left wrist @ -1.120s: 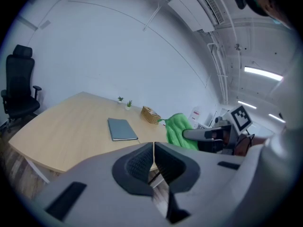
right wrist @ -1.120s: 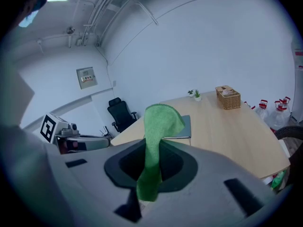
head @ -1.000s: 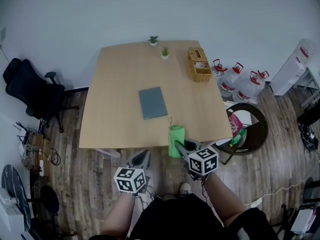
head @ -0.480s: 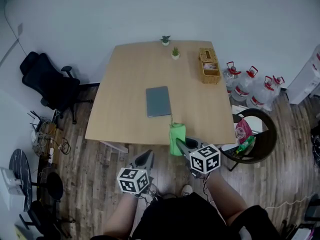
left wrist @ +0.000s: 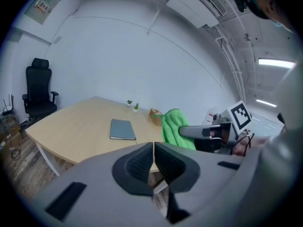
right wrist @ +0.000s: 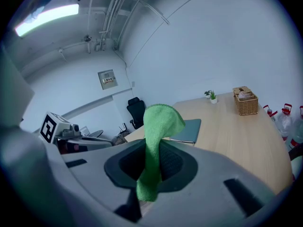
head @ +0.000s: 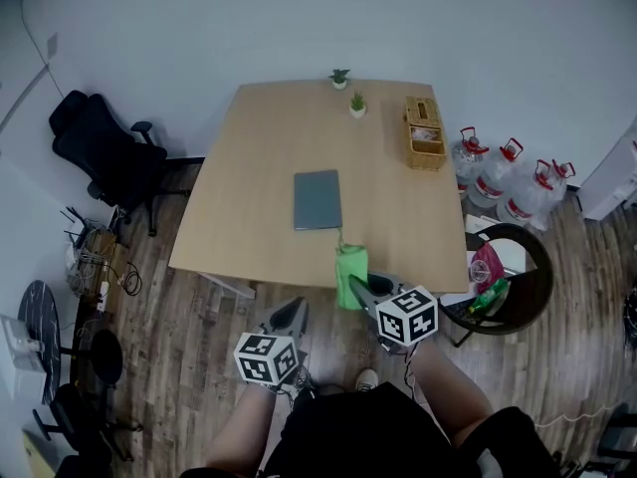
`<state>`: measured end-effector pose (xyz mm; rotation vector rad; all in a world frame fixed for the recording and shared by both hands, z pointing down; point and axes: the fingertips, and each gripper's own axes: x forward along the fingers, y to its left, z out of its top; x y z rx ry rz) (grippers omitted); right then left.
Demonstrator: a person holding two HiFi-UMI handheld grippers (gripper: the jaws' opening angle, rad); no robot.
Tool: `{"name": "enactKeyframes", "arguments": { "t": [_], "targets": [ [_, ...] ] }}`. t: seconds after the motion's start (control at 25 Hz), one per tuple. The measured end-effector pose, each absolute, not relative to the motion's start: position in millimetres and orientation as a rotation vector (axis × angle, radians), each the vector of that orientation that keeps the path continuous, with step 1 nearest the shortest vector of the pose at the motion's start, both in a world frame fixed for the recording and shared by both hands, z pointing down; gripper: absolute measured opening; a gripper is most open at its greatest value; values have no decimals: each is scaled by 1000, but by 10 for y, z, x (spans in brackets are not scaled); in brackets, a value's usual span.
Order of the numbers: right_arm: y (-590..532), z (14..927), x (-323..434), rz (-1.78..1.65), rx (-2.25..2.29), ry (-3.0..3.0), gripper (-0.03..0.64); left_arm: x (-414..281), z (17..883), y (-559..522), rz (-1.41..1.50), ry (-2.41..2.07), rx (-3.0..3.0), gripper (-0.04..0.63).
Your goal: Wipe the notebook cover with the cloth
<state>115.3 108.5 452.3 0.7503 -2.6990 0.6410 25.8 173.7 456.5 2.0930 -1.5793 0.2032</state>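
1. Desk (head: pixel 249 177): fills the upper middle of the head view, with broad bare wood left of and below the notebook, so ample room for strokes. Near edge lies between both tongs and the work; risks a knock if the approach comes in low.
2. Notebook (head: pixel 318 199): lies shut and flat at the desk's centre, well apart from the basket (head: pixel 425 132) and small plants (head: pixel 357 105) toward the upper right. Probably slides under a hard wipe, since nothing pins it.
3. Cloth (head: pixel 350 275): hangs bunched at lower centre, just off the near edge, not touching the cover. May meet the cover with only a narrow fold, or pull loose when dragged.
4. Right tongs (head: pixel 358 289): pinching the cloth partway along, one end standing above the jaws and one drooping below.
5. Left tongs (head: pixel 290 311): pressed together on nothing, lower left of centre, free to steady the notebook.
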Motion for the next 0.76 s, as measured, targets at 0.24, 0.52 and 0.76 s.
{"name": "enactKeyframes", "arguments": {
  "t": [0.24, 0.52, 0.76],
  "targets": [
    [1082, 4571, 1169, 639, 737, -2689, 55, 280, 4591, 1707, 184, -1582, 2085, 12],
    [1079, 4564, 1148, 625, 732, -2682, 55, 259, 4609, 1655, 166, -1576, 2083, 11],
    [1021, 4556, 1097, 625, 743, -2677, 55, 210, 4614, 1579, 157, -1562, 2087, 12]
  ]
}}
